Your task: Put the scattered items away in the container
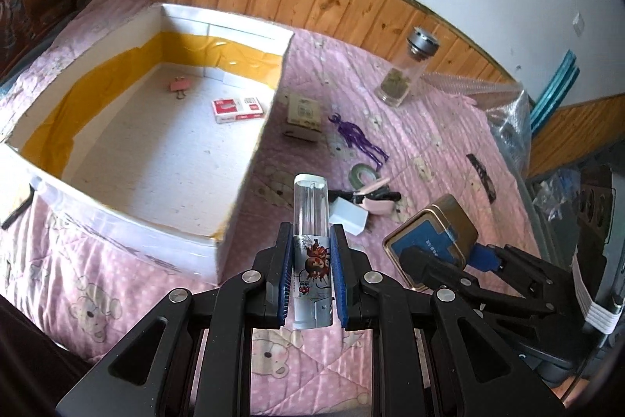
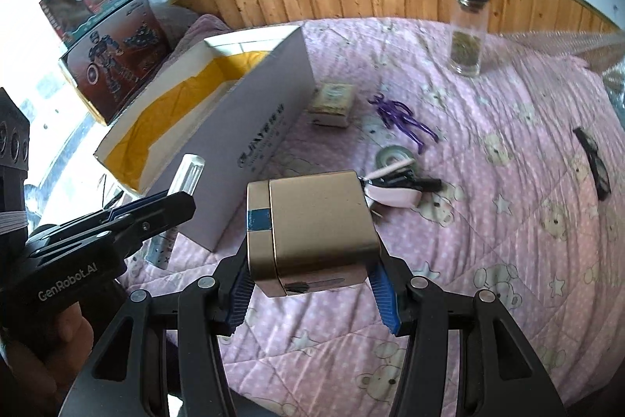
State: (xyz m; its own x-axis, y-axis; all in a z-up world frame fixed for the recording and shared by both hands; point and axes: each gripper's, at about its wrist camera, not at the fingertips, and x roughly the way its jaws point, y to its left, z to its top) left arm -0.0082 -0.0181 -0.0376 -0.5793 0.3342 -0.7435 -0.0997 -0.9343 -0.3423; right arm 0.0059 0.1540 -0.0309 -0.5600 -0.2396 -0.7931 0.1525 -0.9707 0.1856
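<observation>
My left gripper (image 1: 311, 256) is shut on a clear plastic tube with a spider sticker (image 1: 310, 213), held above the pink quilt just right of the white cardboard box (image 1: 250, 159). The box holds a pink binder clip (image 1: 179, 86) and a red-and-white packet (image 1: 237, 109). My right gripper (image 2: 312, 284) is shut on a gold tin (image 2: 312, 225), which also shows in the left wrist view (image 1: 431, 237). The left gripper and tube (image 2: 187, 174) show at the left of the right wrist view, beside the box (image 2: 250, 143).
On the quilt lie a small carton (image 1: 302, 118), a purple figure (image 1: 357, 139), a tape roll (image 1: 363, 176), a pink-and-black item (image 1: 375, 200), a white block (image 1: 349, 217), a black strip (image 1: 482, 176) and a glass jar (image 1: 406, 73). Toy boxes (image 2: 105, 38) stand at left, wood panelling behind.
</observation>
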